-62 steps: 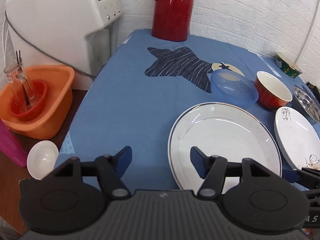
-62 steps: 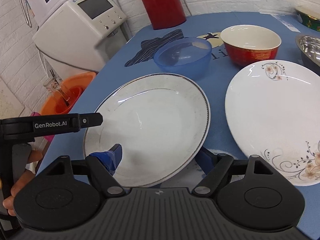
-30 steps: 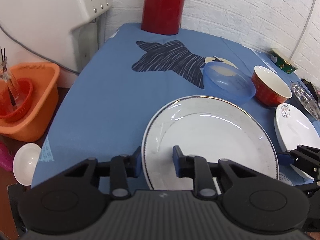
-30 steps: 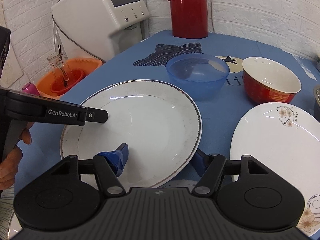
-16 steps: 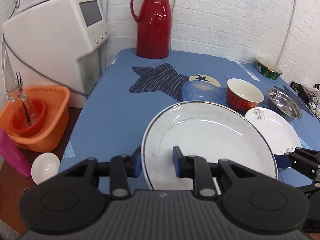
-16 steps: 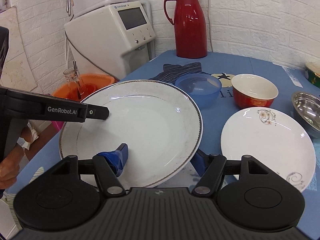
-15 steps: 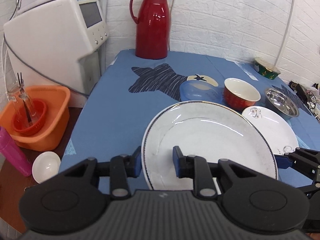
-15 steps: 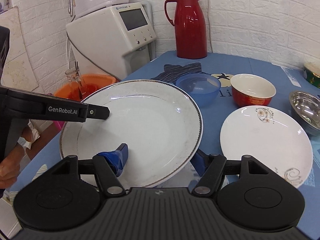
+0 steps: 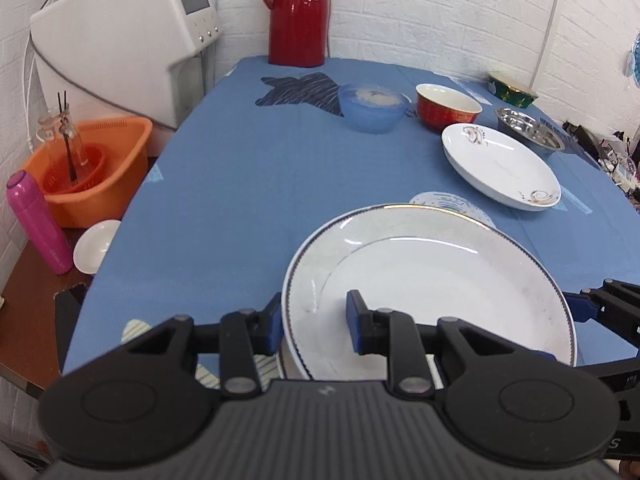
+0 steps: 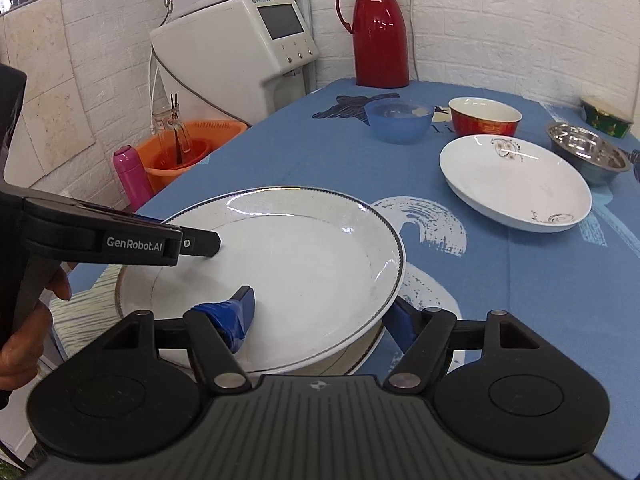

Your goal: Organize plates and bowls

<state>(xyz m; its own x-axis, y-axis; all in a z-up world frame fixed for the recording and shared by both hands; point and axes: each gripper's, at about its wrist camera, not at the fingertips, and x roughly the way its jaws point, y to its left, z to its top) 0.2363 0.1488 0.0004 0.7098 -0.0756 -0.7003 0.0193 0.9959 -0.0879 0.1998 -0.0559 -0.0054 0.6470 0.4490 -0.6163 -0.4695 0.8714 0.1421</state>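
A large white plate with a dark rim (image 9: 432,280) (image 10: 296,264) hangs near the table's front edge. My left gripper (image 9: 314,320) is shut on its left rim. My right gripper (image 10: 320,316) clamps the opposite rim, one finger on the upper face and one underneath. Just under this plate the rim of a second plate (image 10: 362,354) shows; I cannot tell if they touch. Farther back on the blue cloth sit a floral white plate (image 9: 500,168) (image 10: 516,184), a blue bowl (image 9: 372,102), a red bowl (image 9: 448,112) and a steel bowl (image 9: 528,130).
A red thermos (image 9: 298,12) stands at the back by the brick wall, and a green bowl (image 9: 512,90) at the back right. Left of the table are a white machine (image 9: 120,40), an orange basin (image 9: 88,168), a pink bottle (image 9: 40,224) and a small white dish (image 9: 96,244).
The left gripper closed on the large plate's rim. Both grippers lifted the plate from the table's middle and carried it to the front edge, above another plate.
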